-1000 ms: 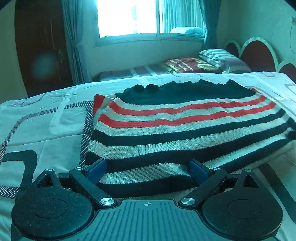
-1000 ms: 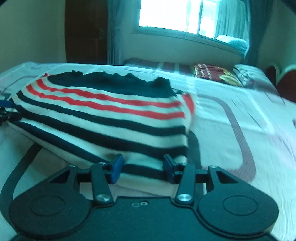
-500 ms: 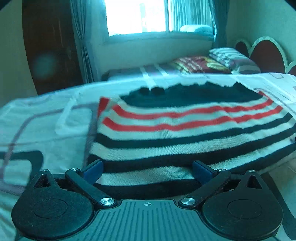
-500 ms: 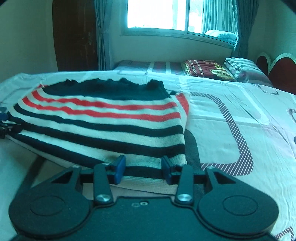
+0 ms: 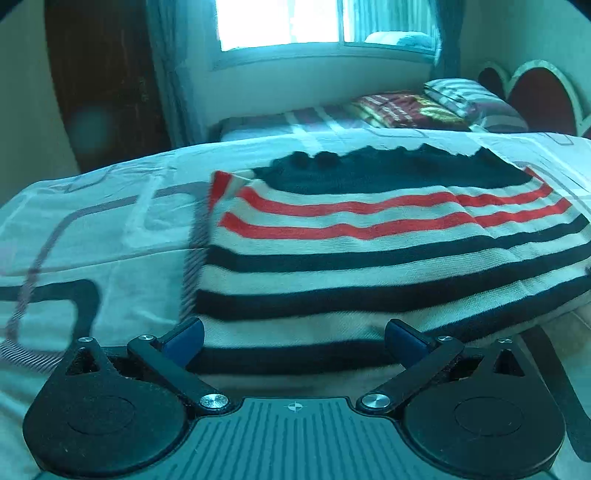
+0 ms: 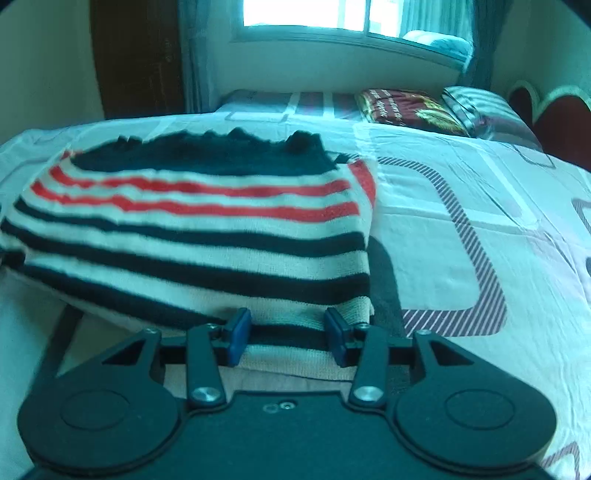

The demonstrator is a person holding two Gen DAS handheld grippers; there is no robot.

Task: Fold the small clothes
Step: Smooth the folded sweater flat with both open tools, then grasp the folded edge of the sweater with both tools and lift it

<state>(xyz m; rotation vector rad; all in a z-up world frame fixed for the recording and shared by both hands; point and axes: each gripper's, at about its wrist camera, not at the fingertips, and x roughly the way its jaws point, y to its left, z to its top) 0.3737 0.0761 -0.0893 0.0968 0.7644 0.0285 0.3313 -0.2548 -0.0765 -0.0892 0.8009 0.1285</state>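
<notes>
A small knitted garment (image 5: 369, 251) with cream, navy and red stripes and a dark scalloped far edge lies on the bed; it also shows in the right wrist view (image 6: 199, 229). My left gripper (image 5: 293, 338) is open wide, its blue pads either side of the garment's near left hem. My right gripper (image 6: 287, 334) is open more narrowly at the near right hem, which sits between its pads and is lifted off the sheet.
The bed sheet (image 5: 92, 240) is white with grey rounded-rectangle patterns. Pillows (image 5: 472, 103) and a red headboard (image 5: 535, 92) lie at the far right. A window (image 5: 280, 22) and a dark wardrobe (image 5: 103, 81) stand behind.
Both grippers have lifted and pushed forward a little, so the near hem rises. The right gripper's gap has widened slightly. The left jaws stay wide.
</notes>
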